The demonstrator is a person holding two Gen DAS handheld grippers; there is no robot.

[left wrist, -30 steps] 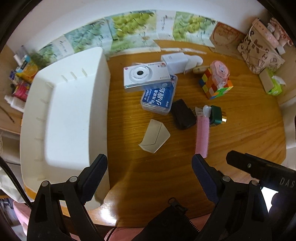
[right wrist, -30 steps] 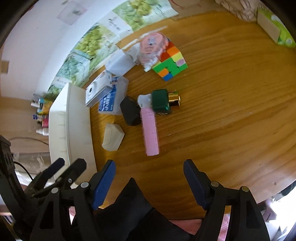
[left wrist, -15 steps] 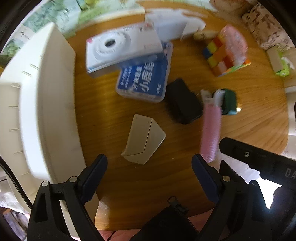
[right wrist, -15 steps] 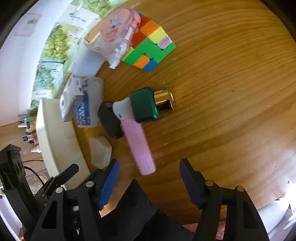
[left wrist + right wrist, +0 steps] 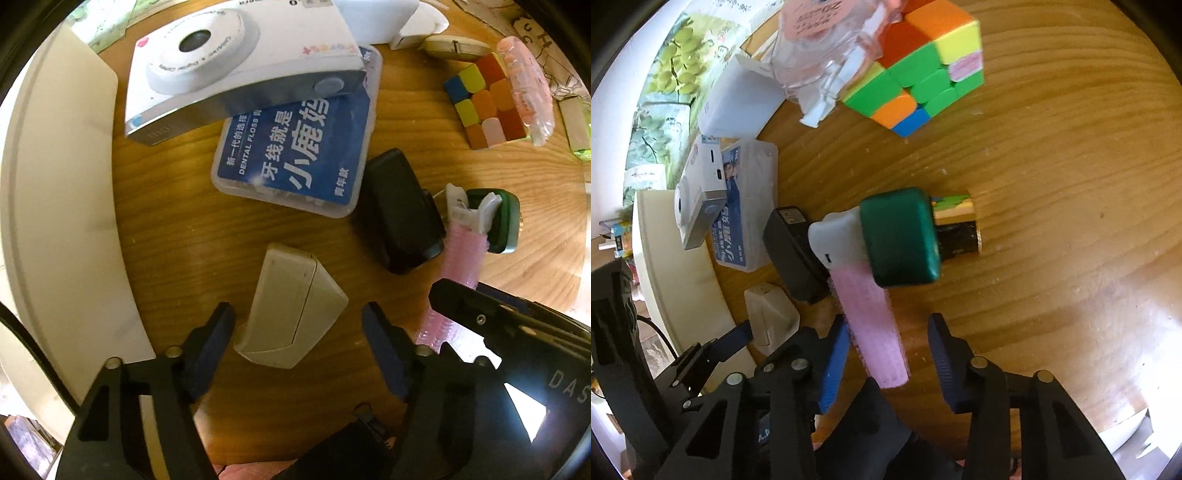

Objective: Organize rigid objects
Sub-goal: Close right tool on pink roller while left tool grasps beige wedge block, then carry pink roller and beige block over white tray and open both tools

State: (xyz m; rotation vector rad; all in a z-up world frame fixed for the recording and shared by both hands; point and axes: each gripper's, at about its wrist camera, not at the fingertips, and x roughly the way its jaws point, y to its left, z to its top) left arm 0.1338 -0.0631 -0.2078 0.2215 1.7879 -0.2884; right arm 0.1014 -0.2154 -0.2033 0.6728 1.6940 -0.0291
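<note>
A beige wedge-shaped box (image 5: pixel 291 314) lies on the wooden table (image 5: pixel 177 266). My left gripper (image 5: pixel 299 332) points down over it. Its jaws are closing with the box between them, and a gap shows at the right pad (image 5: pixel 380 350). A pink hair roller (image 5: pixel 871 325) with a white clip lies beside a green-capped bottle (image 5: pixel 901 240). My right gripper (image 5: pixel 888 350) straddles the roller's near end. Its jaws are closing too, with space left on the right side. The roller (image 5: pixel 461 251) also shows in the left wrist view.
A white tray (image 5: pixel 55 184) stands on the left. A white camera (image 5: pixel 236 62) rests on a blue dental floss box (image 5: pixel 295 147). Beside them lie a black charger (image 5: pixel 402 214) and a colour cube (image 5: pixel 923 74) under a clear container (image 5: pixel 827 44).
Both grippers have come down close to the table and narrowed. The left now brackets the beige box, the right brackets the pink roller's near end.
</note>
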